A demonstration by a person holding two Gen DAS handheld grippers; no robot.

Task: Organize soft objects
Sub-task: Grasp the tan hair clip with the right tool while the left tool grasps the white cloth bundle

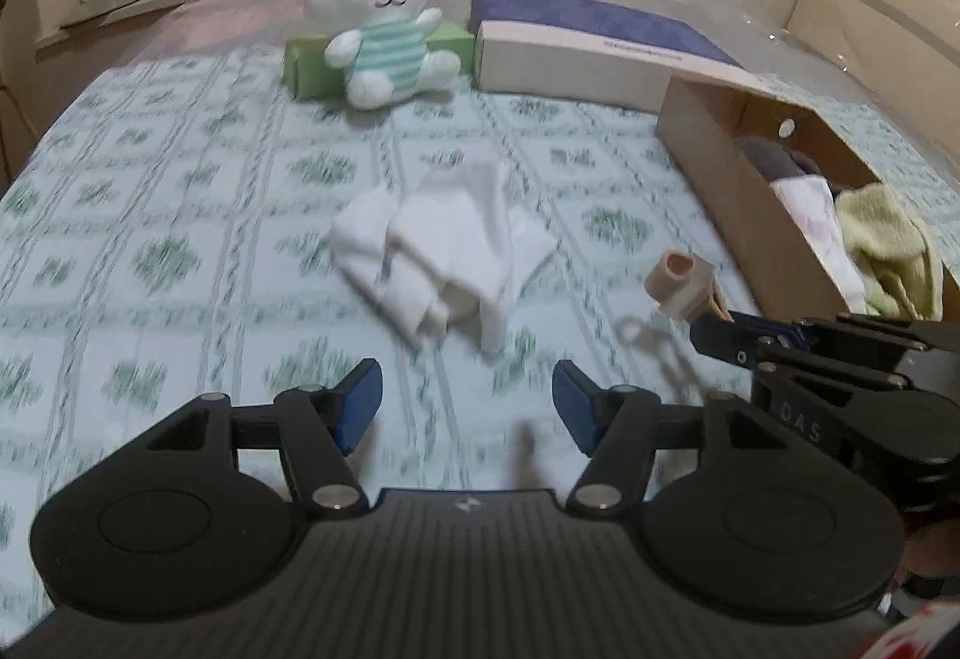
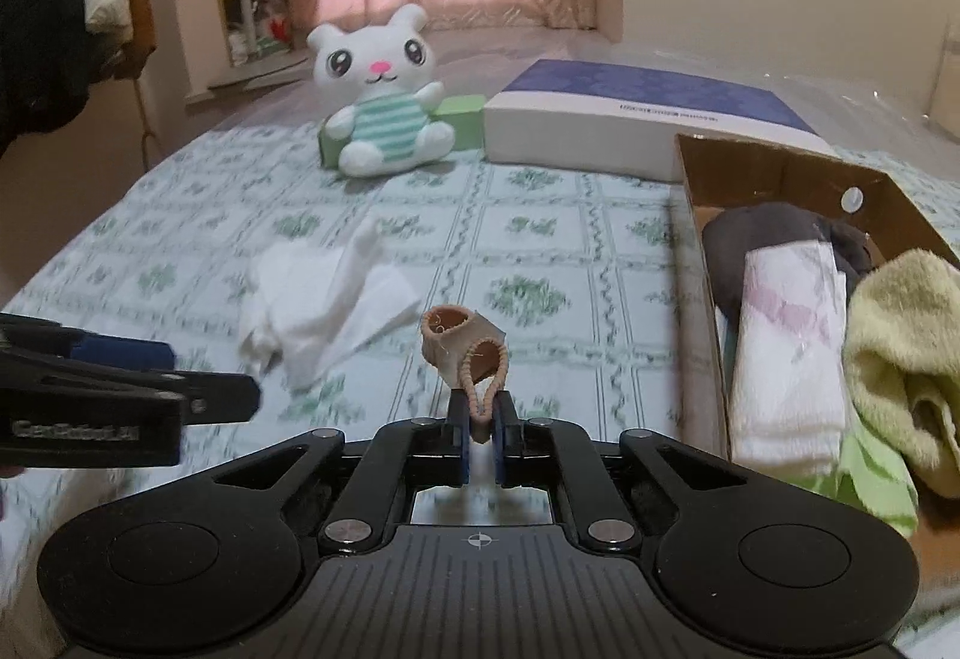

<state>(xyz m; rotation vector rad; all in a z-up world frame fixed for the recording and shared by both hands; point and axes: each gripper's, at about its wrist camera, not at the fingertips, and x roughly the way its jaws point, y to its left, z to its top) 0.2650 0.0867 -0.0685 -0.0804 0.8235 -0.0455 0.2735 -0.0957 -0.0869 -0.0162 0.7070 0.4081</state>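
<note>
My right gripper (image 2: pixel 480 434) is shut on a small beige fabric piece with loops (image 2: pixel 463 344), lifted above the bed; the same beige piece (image 1: pixel 684 287) shows at the right gripper (image 1: pixel 705 330) tips in the left wrist view. A crumpled white cloth (image 1: pixel 444 251) lies mid-bed, just ahead of my open left gripper (image 1: pixel 467 407), which holds nothing. That white cloth (image 2: pixel 327 305) sits left of the held piece. The cardboard box (image 2: pixel 780 173) at right holds a dark garment (image 2: pixel 756 233), a folded white towel (image 2: pixel 786 353) and a yellow-green cloth (image 2: pixel 900 359).
A white plush bunny (image 1: pixel 378 23) leans on a green block (image 1: pixel 312 62) at the far end. A flat purple-and-white box (image 1: pixel 588 41) lies beside it. The bed carries a green-patterned sheet (image 1: pixel 180 215). The left gripper (image 2: pixel 120 407) enters the right wrist view from the left.
</note>
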